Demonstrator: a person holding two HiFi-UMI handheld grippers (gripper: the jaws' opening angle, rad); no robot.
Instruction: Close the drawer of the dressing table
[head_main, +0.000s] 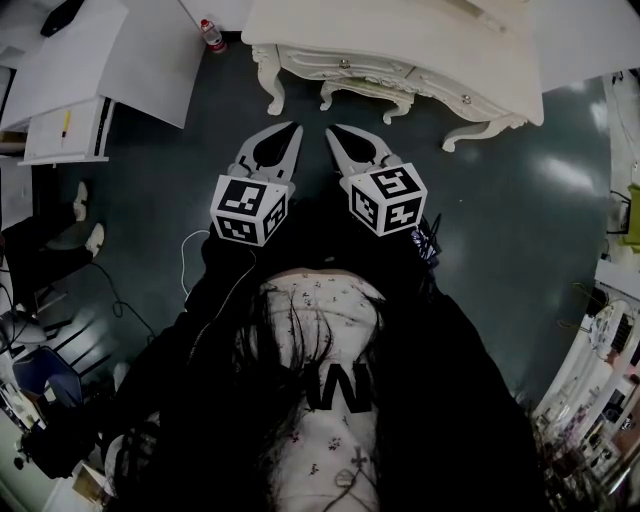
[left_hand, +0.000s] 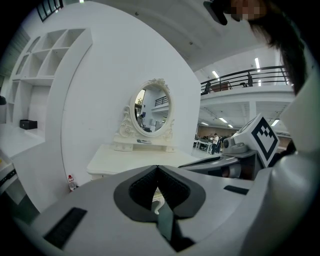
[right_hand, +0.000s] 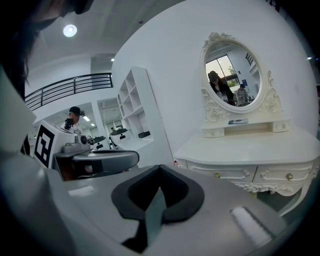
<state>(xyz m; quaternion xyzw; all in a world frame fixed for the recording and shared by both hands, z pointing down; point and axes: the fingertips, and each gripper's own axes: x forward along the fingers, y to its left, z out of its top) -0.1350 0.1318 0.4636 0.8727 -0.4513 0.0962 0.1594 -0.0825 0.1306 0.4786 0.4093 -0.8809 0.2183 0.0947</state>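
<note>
We've got the left gripper (head_main: 293, 127) and right gripper (head_main: 333, 130) pinched shut on nothing, side by side, aimed at the dressing table (head_main: 400, 30) well off at 12 o'clock, since closed tips probably push its drawer (right_hand: 227, 173) better, though it looks flush already.

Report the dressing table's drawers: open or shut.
Shut, it seems: both drawer fronts sit flush under the tabletop in the right gripper view.

The cream dressing table (right_hand: 250, 150) stands on the dark floor (head_main: 500, 200) on carved, curved legs, an oval mirror (right_hand: 235, 75) upright at the back of its top, and its two small-knobbed drawers (right_hand: 222, 171) sit flush in the front, neither pulled out
</note>
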